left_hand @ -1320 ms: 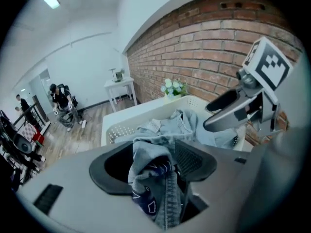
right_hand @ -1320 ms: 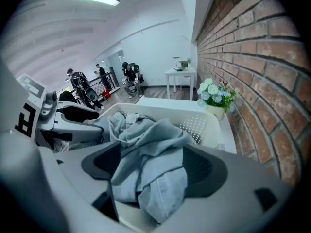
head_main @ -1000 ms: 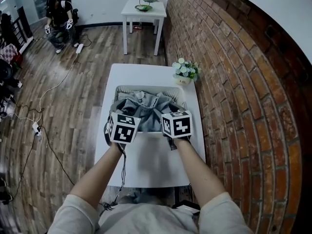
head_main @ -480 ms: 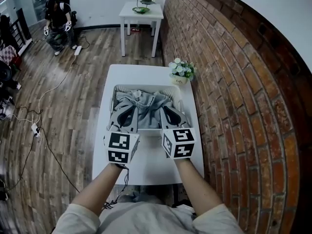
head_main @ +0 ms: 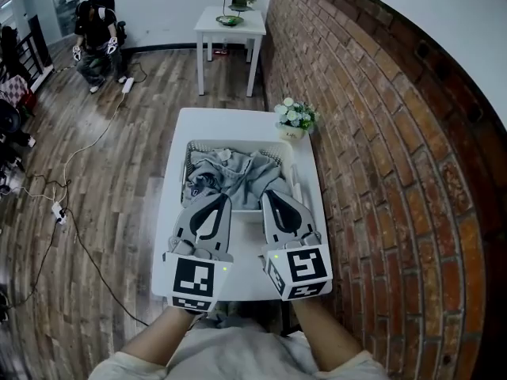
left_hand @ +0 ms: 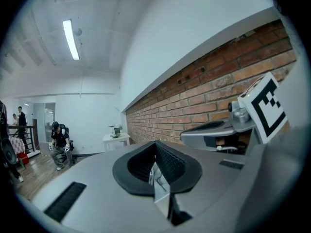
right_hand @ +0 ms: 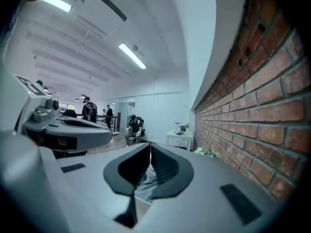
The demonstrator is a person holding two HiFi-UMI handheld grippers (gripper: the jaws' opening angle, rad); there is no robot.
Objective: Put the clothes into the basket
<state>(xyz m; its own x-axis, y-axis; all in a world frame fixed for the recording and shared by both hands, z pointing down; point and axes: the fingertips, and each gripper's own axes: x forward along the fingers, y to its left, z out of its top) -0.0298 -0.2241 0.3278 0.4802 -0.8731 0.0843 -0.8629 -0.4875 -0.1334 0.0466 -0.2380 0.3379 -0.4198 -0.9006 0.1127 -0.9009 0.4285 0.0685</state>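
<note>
Grey clothes point(head_main: 234, 172) lie heaped inside the white mesh basket point(head_main: 189, 153) on the white table point(head_main: 238, 121). Both grippers are drawn back toward me and lifted, their tips over the basket's near rim in the head view. My left gripper point(head_main: 215, 199) has its jaws shut with nothing in them; in the left gripper view its dark pads point(left_hand: 167, 161) meet at the tip of the left gripper point(left_hand: 155, 147). My right gripper point(head_main: 270, 195) is shut and empty too. In the right gripper view, the grey cloth point(right_hand: 146, 177) shows below and beyond the closed tip of the right gripper point(right_hand: 149, 149).
A small pot of flowers point(head_main: 294, 119) stands at the table's far right corner, beside the brick wall point(head_main: 380, 133). Farther back is a small white side table point(head_main: 230, 22). A person sits on a chair point(head_main: 95, 34) at the far left. Cables point(head_main: 63, 204) trail across the wooden floor.
Both grippers pulled back out of the basket toward me and rose. Their jaws went from open to shut. The clothes stayed in the basket.
</note>
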